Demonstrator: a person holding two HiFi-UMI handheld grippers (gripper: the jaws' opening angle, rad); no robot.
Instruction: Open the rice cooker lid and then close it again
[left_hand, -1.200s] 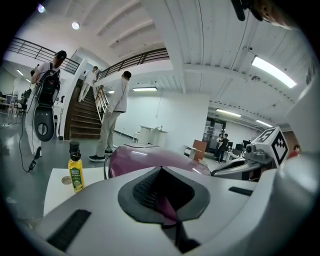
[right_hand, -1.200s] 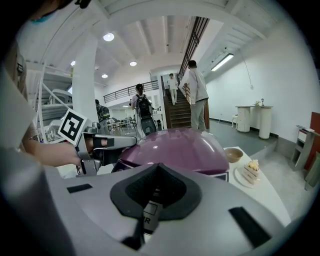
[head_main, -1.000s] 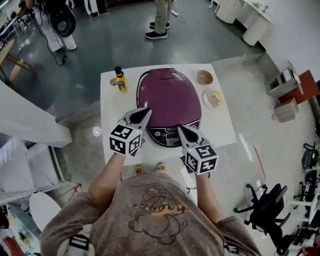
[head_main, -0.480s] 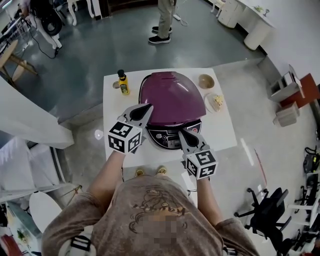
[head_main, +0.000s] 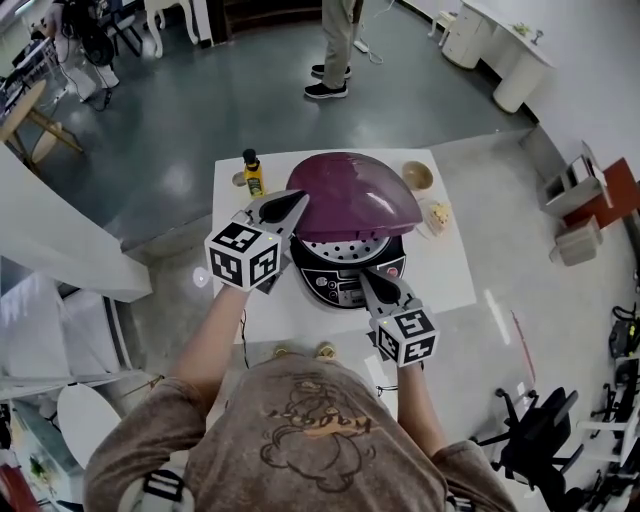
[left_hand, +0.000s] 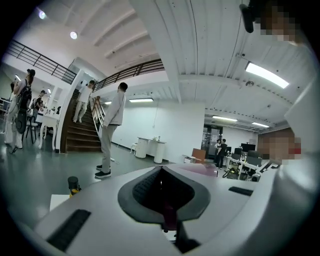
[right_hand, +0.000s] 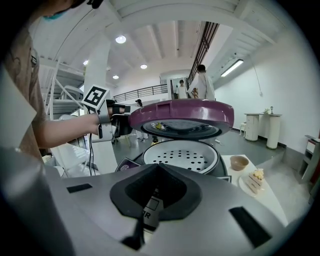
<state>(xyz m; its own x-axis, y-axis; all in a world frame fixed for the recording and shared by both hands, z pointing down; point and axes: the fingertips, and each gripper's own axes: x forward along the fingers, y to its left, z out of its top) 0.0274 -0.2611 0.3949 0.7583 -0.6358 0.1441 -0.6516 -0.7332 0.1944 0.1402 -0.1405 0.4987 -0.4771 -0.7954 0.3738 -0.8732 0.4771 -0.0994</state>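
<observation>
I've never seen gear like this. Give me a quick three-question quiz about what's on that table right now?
1. True or false: the purple lid of the rice cooker is fully shut.
2. What stands on the table at the cooker's left in the head view? A) a yellow bottle B) a kettle C) a mug
3. Which gripper has its tip at the lid's edge?

Key
1. False: it is raised above the perforated inner plate.
2. A.
3. The left gripper; the right gripper points at the cooker's front.
</observation>
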